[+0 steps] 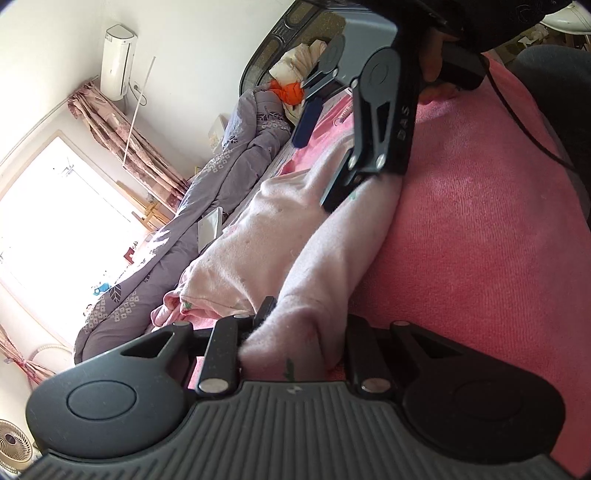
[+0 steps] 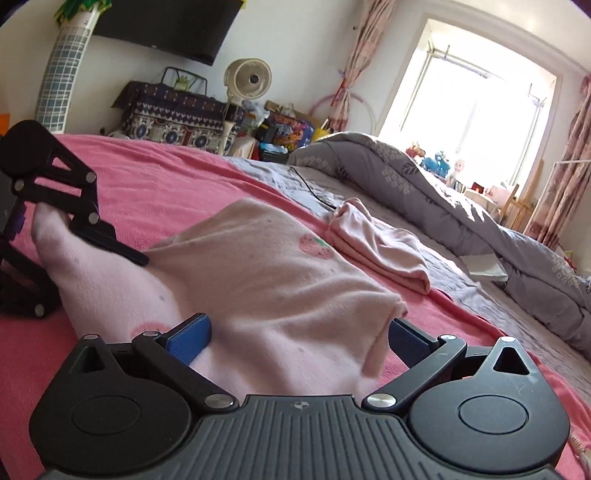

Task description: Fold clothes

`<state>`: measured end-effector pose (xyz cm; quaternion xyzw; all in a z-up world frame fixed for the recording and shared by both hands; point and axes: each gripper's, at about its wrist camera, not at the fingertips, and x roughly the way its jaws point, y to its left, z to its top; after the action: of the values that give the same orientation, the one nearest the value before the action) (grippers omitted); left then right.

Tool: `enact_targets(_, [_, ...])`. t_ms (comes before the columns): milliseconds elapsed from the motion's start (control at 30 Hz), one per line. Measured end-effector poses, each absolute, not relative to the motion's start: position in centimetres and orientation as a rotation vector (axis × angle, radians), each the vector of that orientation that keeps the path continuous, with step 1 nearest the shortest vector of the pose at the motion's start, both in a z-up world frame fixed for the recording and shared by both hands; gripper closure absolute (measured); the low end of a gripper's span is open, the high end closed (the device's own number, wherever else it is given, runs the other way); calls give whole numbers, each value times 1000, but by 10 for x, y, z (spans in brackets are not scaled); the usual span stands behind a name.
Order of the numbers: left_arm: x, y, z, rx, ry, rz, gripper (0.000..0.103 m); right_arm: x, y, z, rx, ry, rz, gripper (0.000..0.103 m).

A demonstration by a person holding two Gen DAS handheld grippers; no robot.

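1. Bright window (image 2: 476,107) floods the room; floral curtains (image 2: 354,62) hang beside it;
2. White walls carry an air conditioner (image 1: 116,61) and dark television (image 2: 166,26);
3. Grey quilt (image 2: 461,206) lies on the bed.

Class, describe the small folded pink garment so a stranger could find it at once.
Start at the bed's pink blanket. At its edge beside the grey quilt lies the folded pink garment. Unlike the larger strawberry-print garment beside it, it is plain, compact and away from both grippers.

pale pink garment (image 2: 258,280) w/ strawberry print; hot pink blanket (image 1: 480,240); grey-lilac leaf-print duvet (image 2: 424,184).
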<state>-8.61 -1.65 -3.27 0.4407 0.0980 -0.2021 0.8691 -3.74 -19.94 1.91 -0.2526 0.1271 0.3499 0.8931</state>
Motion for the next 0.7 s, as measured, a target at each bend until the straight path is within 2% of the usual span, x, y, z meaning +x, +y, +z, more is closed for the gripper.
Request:
enact_targets(200, [-94,-14,-33,917,204,-424,84,-17,-275,30,-221,491,765,0])
enact_targets(433, [-101,-12,-33,907,208,-425,84,-30,-221,74,-259,272,794,0])
enact_targets(567, [-101,-11,-32,894,213,-424,81,-16,-160,63,-382,310,760,0])
enact_targets(633, [-102,-11,-32,892,215,-425,81,-6,-145,36,-510,386,685,0])
enact_targets(700, [-105,-11,-32,891,215,-425,81,-1,-171,25,-406,433,701,0])
